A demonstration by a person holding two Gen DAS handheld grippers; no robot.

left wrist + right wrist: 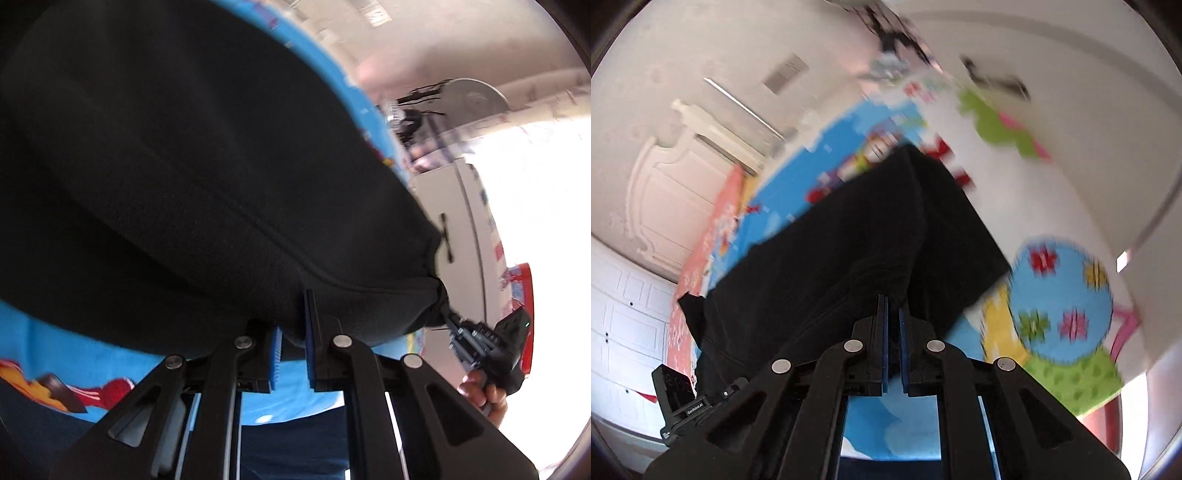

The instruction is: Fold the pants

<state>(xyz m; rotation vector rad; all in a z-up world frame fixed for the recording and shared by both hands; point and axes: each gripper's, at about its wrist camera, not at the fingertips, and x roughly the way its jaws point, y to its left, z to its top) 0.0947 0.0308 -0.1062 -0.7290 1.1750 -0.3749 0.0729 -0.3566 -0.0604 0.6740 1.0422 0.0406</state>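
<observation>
Both tools, left and right, pinch the black pants hanging ahead.

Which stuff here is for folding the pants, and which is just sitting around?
For the job:
- black soft fabric pants
- left gripper, clamped on the pants
- right gripper, clamped on the pants

Just around:
- bright blue cartoon-print sheet
- white panelled cupboard
</observation>
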